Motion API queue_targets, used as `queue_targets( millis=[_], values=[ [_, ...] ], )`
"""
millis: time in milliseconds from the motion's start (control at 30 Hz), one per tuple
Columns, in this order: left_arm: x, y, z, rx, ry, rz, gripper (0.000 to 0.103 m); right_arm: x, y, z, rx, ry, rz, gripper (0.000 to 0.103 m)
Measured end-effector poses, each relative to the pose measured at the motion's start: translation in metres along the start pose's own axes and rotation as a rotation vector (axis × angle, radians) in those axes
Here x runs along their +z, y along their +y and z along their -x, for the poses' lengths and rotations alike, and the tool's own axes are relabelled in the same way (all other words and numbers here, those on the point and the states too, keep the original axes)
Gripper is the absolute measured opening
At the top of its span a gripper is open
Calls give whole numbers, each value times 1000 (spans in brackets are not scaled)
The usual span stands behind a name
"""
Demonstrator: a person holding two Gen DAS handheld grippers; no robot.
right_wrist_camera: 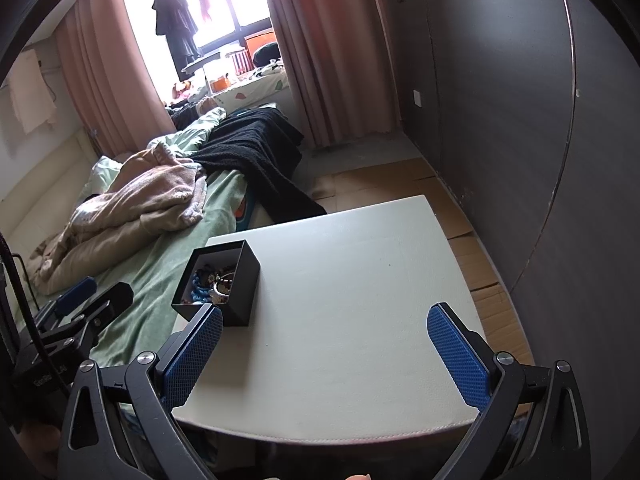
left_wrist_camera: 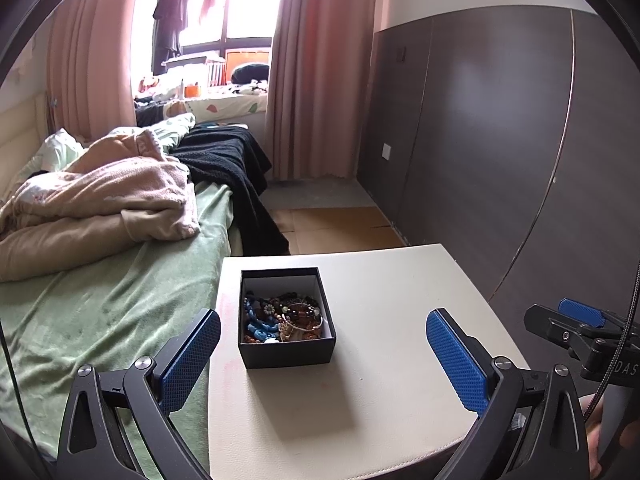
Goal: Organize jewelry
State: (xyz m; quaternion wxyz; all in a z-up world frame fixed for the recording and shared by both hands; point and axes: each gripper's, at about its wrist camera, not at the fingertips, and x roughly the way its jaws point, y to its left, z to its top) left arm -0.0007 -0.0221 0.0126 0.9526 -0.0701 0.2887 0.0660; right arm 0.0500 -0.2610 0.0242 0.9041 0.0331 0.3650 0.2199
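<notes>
A black open box [left_wrist_camera: 286, 350] stands on the left part of a small white table [left_wrist_camera: 380, 360]. It holds a tangle of jewelry [left_wrist_camera: 280, 318]: blue beads, brown beads, a thin gold bangle. My left gripper [left_wrist_camera: 324, 336] is open and empty, held above the table's near edge with the box between its fingers' lines. In the right wrist view the box [right_wrist_camera: 240, 296] sits at the table's [right_wrist_camera: 340, 300] left edge, with jewelry [right_wrist_camera: 210, 282] inside. My right gripper [right_wrist_camera: 326, 330] is open and empty, just right of the box.
A bed [left_wrist_camera: 100, 312] with a green sheet, a pink blanket [left_wrist_camera: 100, 192] and a black throw [left_wrist_camera: 236, 160] lies left of the table. A dark wardrobe wall [left_wrist_camera: 500, 140] runs along the right. Cardboard covers the floor [left_wrist_camera: 340, 228] beyond the table.
</notes>
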Motion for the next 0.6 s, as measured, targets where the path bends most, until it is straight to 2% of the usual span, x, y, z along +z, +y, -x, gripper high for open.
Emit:
queue_targets(
  millis=[600],
  values=[
    [1,2,-1,5,-2,-3,102,1,-1,0,0,3,-2,103]
  ],
)
